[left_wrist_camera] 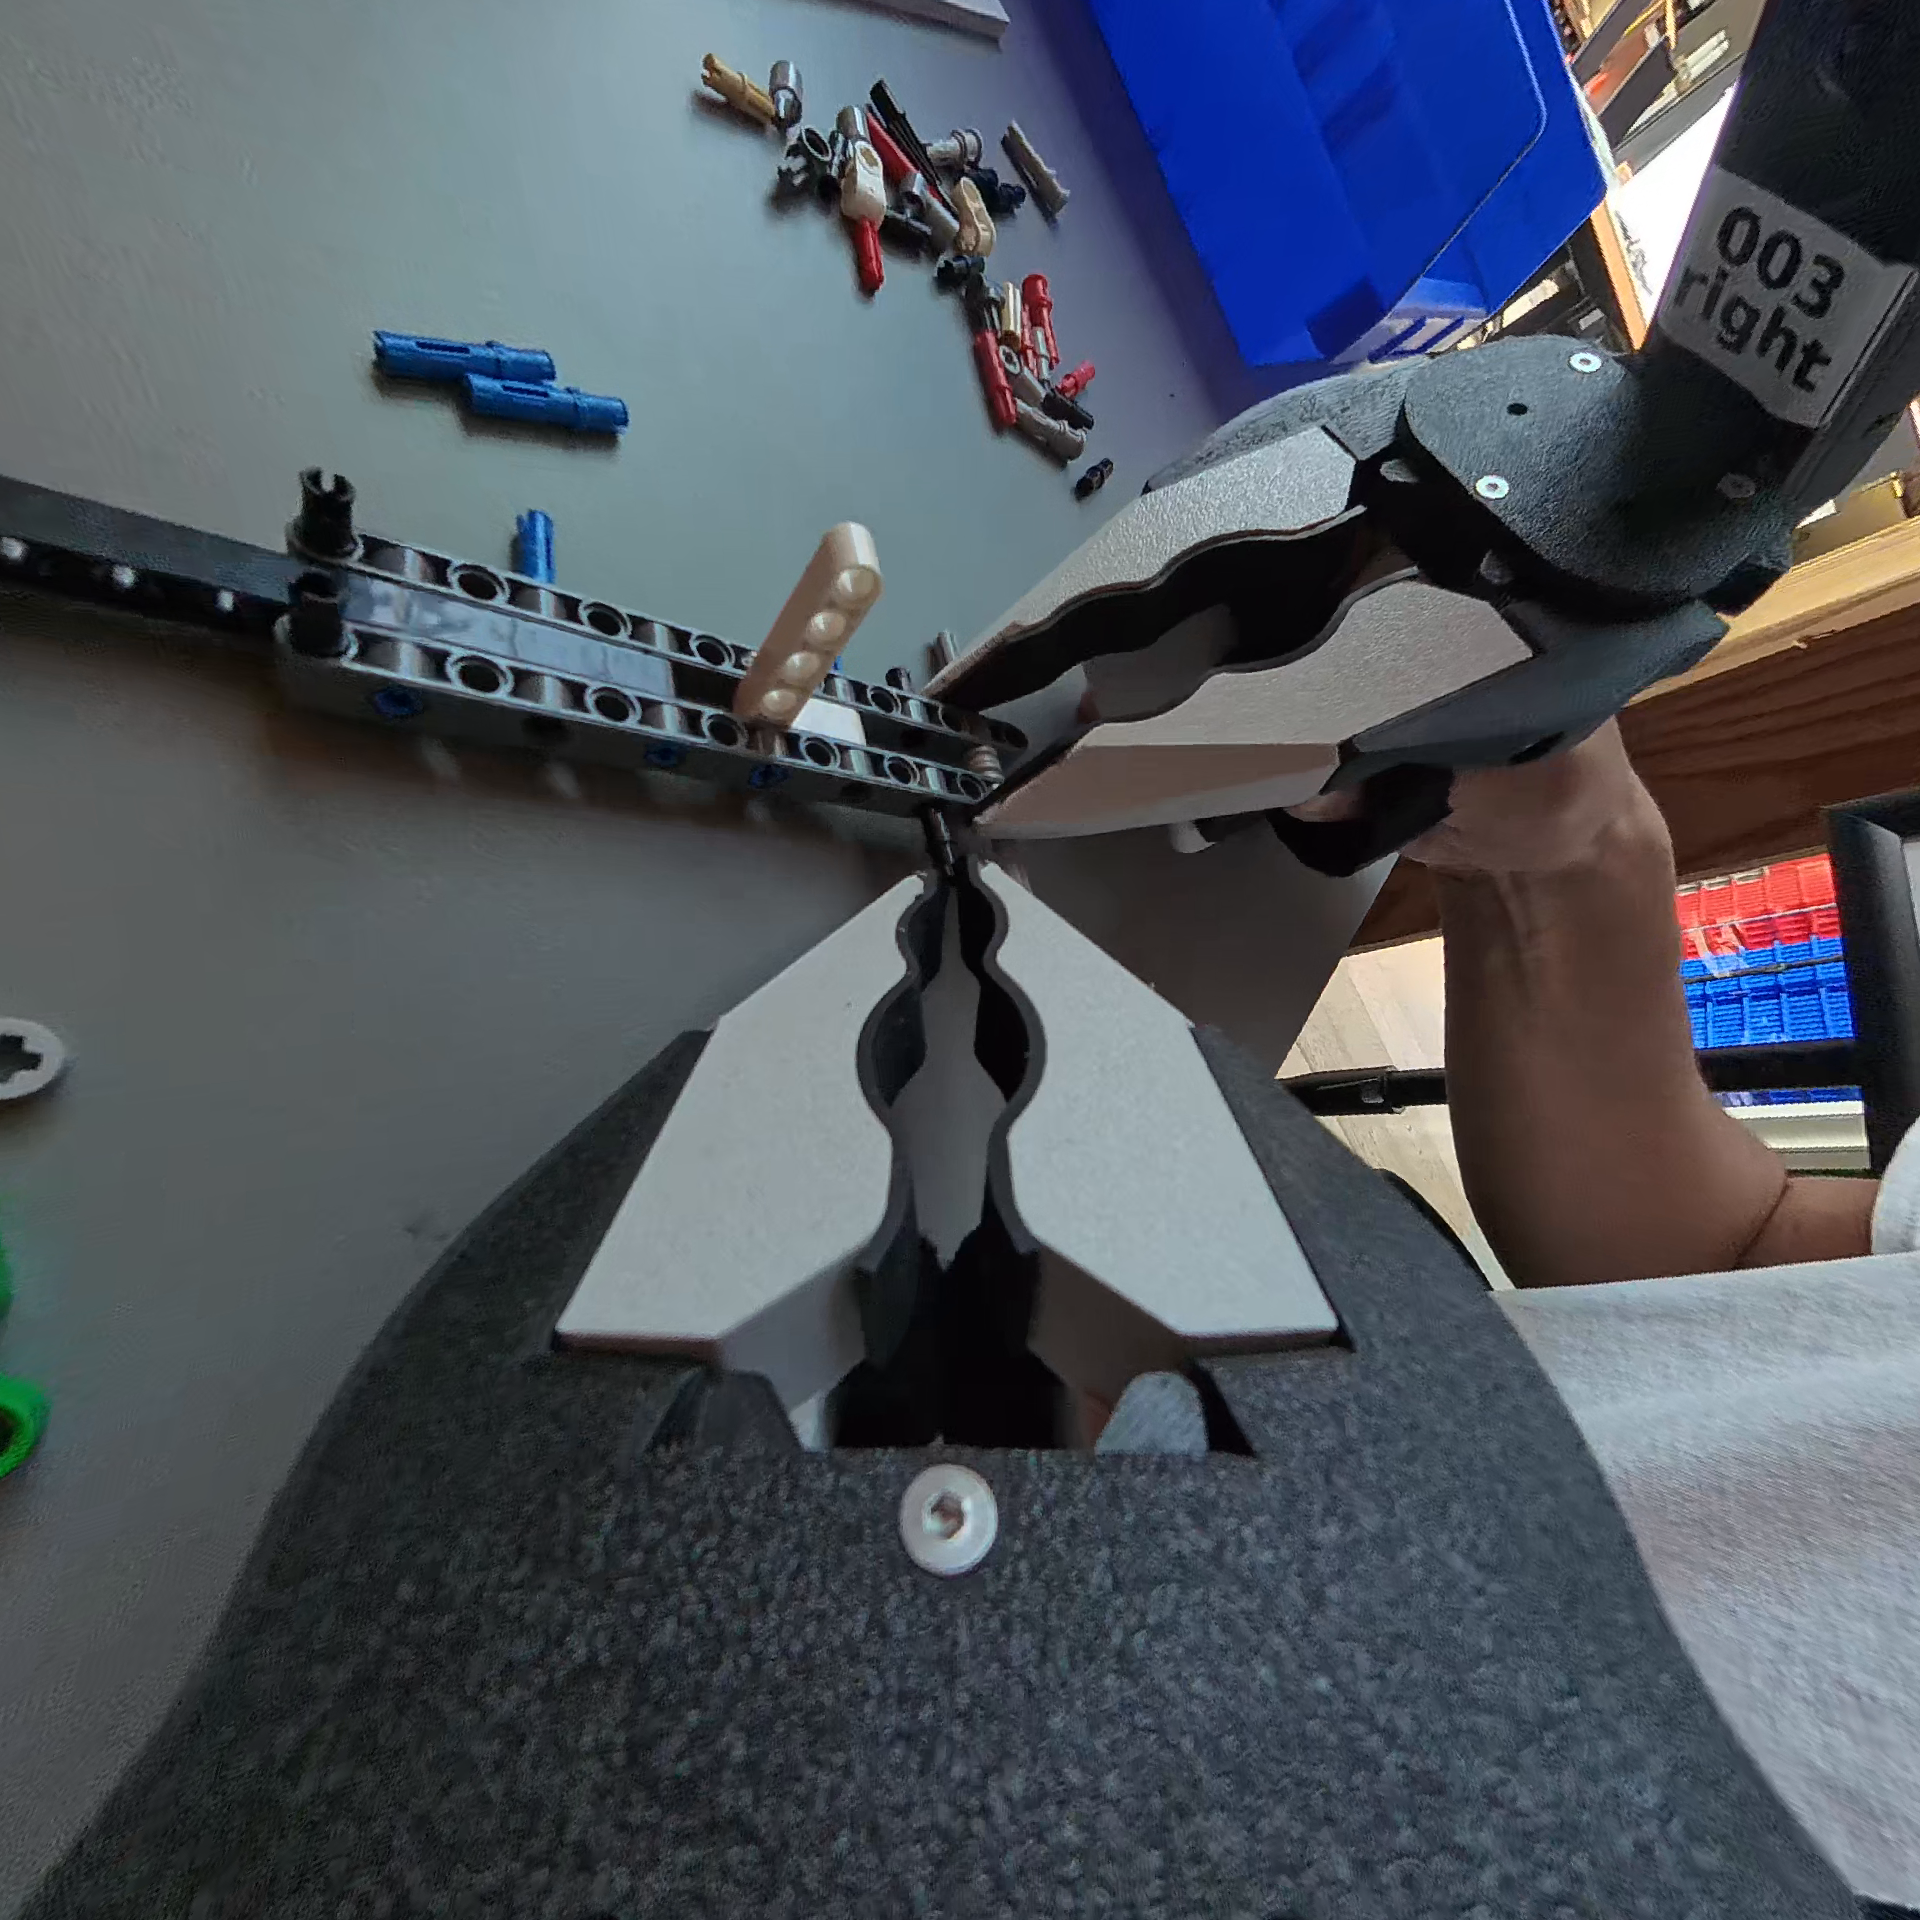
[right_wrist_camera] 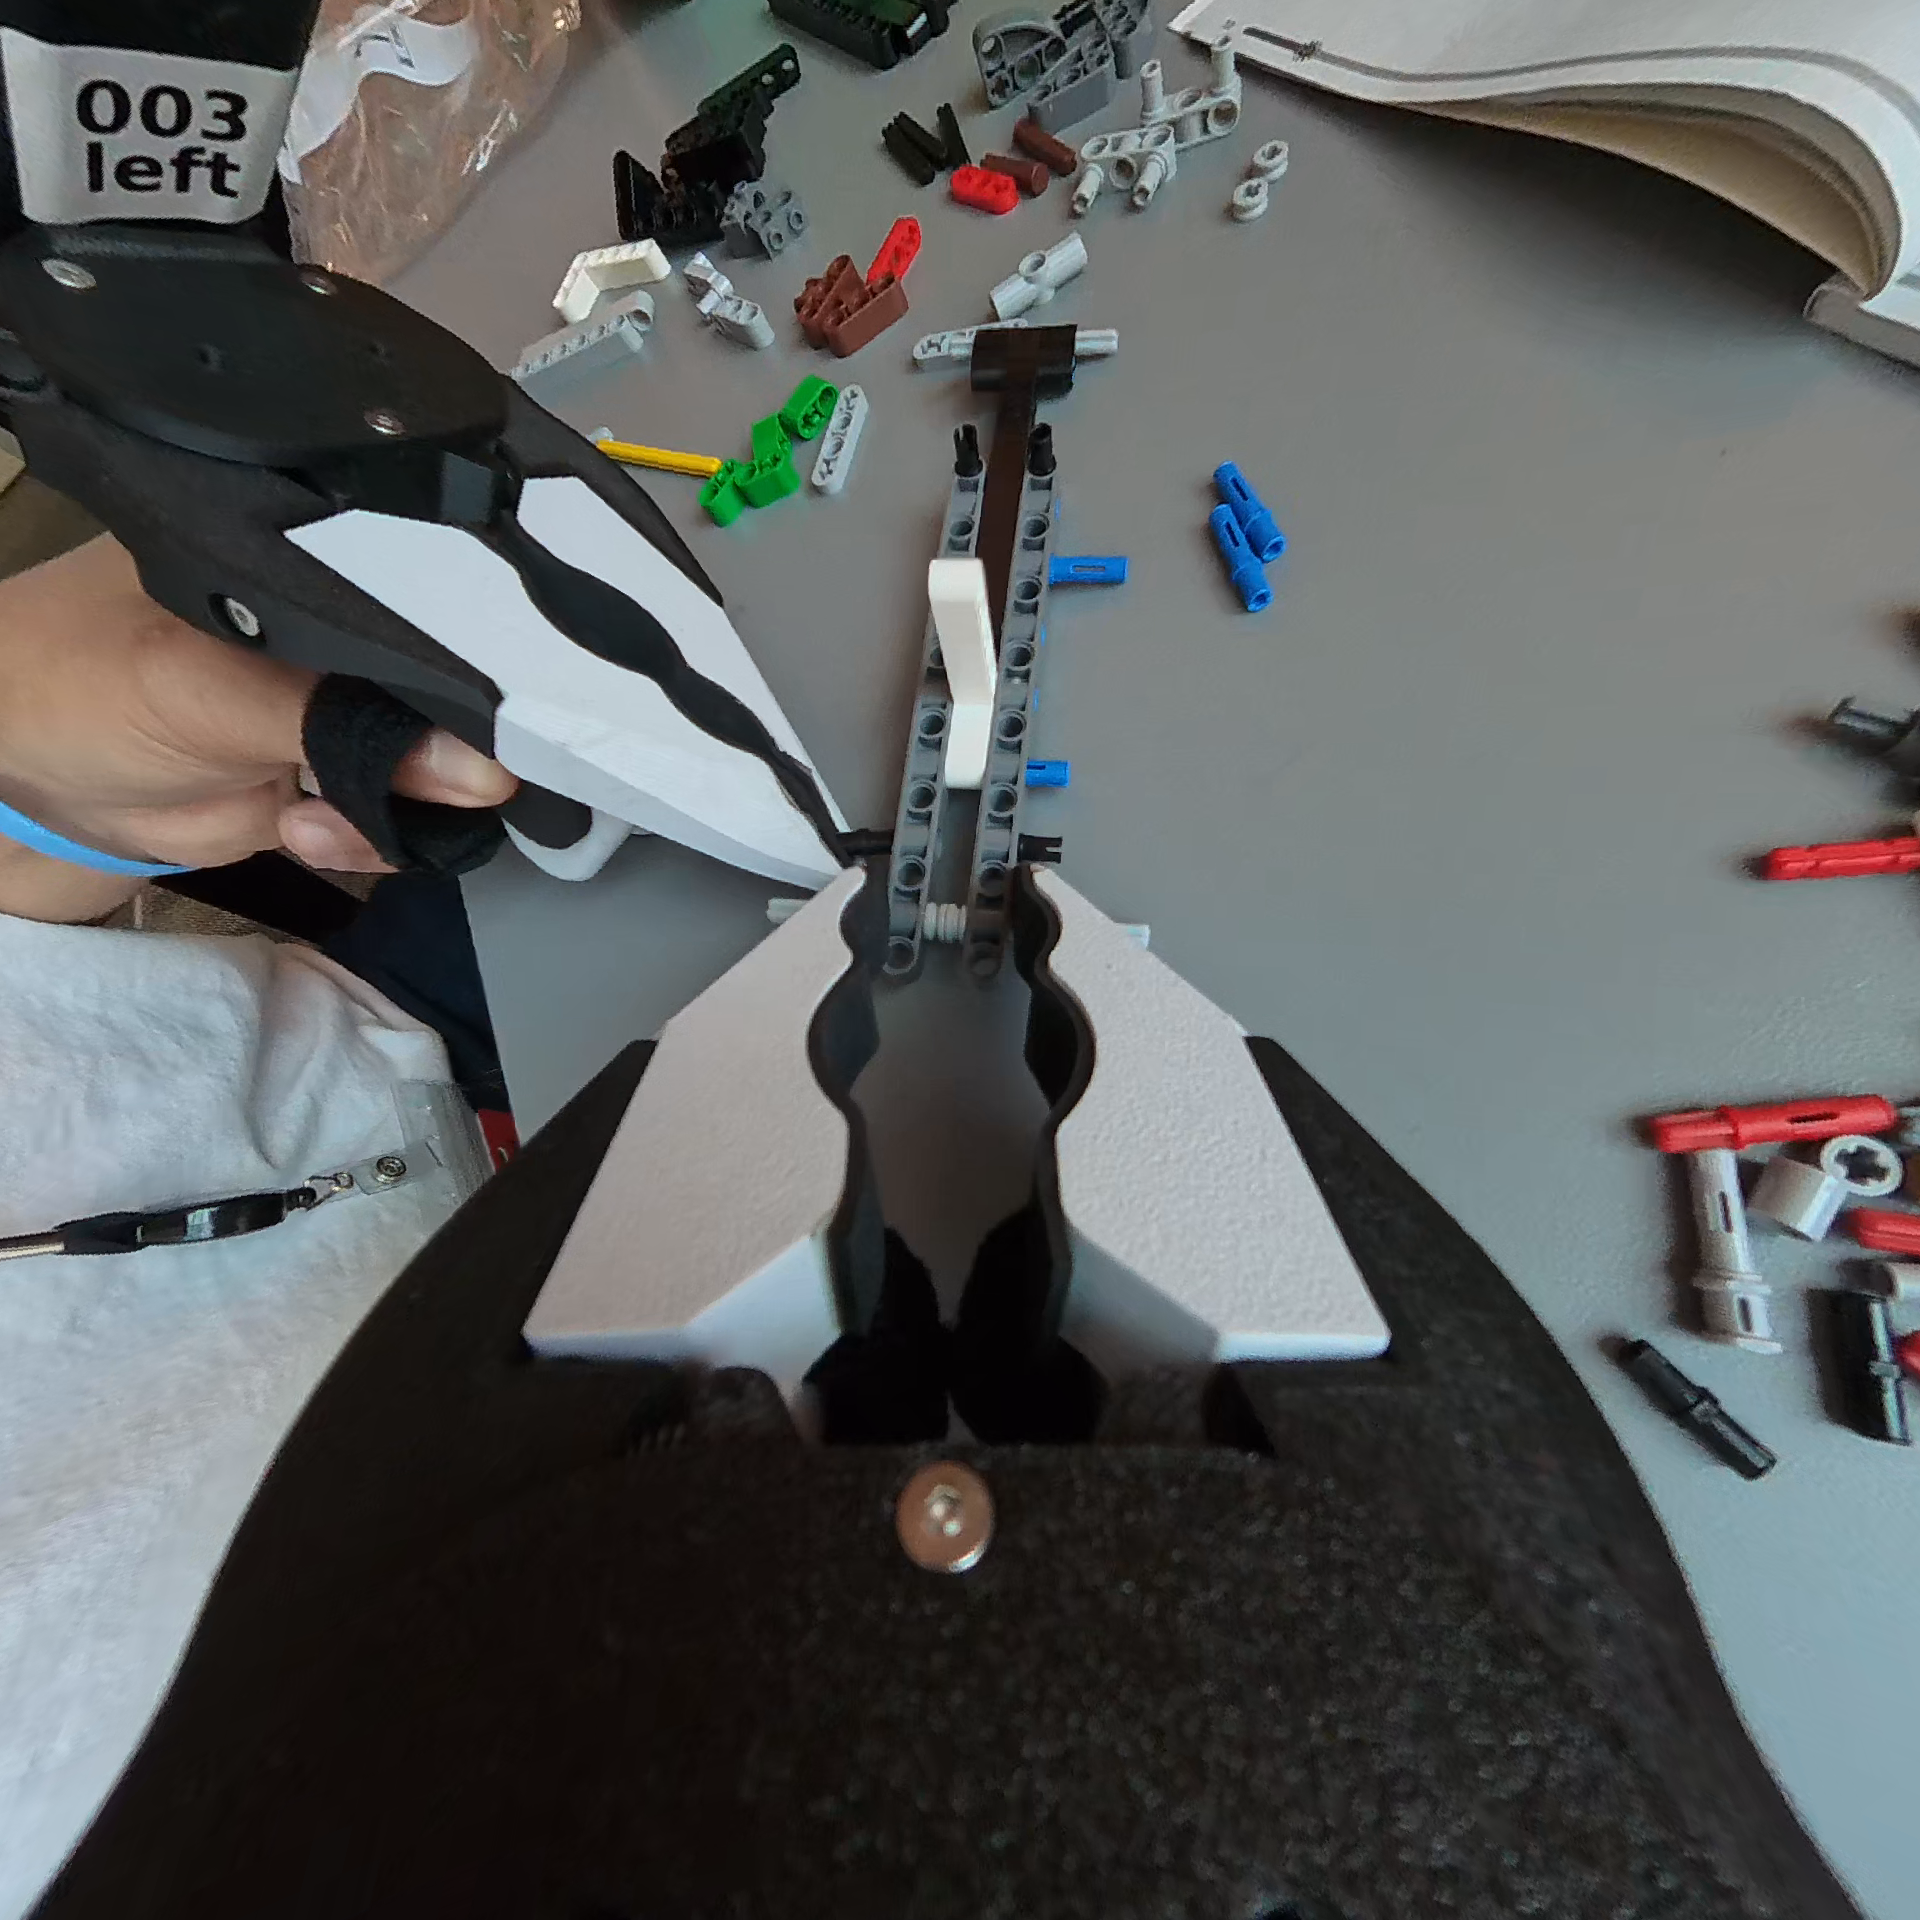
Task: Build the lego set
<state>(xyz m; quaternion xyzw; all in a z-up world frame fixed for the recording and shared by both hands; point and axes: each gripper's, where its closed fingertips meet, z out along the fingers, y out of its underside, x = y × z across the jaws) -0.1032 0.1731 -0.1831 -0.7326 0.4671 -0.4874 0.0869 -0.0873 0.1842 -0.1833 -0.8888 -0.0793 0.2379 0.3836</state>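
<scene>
The build is two long dark grey beams point(right_wrist_camera: 971, 665) side by side with a black piece between them. It carries a short white beam point(right_wrist_camera: 966, 665), blue pins and black pins, and lies on the grey table point(right_wrist_camera: 1455, 727). It also shows in the left wrist view point(left_wrist_camera: 582, 665). My right gripper point(right_wrist_camera: 945, 904) is shut on the near end of the beams, as the left wrist view point(left_wrist_camera: 977, 774) also shows. My left gripper point(left_wrist_camera: 945, 873) is shut on a small black pin point(left_wrist_camera: 940, 836). It holds the pin against the side of the beam by the right gripper's tips point(right_wrist_camera: 844, 852).
Loose pins and connectors point(left_wrist_camera: 935, 229) lie beyond the build, with two blue pins point(right_wrist_camera: 1247, 535) to its right. Green pieces point(right_wrist_camera: 764, 457), mixed beams point(right_wrist_camera: 831, 301) and red pins point(right_wrist_camera: 1766, 1127) are scattered around. An open booklet point(right_wrist_camera: 1558, 104) and a blue bin point(left_wrist_camera: 1340, 156) stand at the edges. My two grippers' fingertips are within a few centimetres of each other.
</scene>
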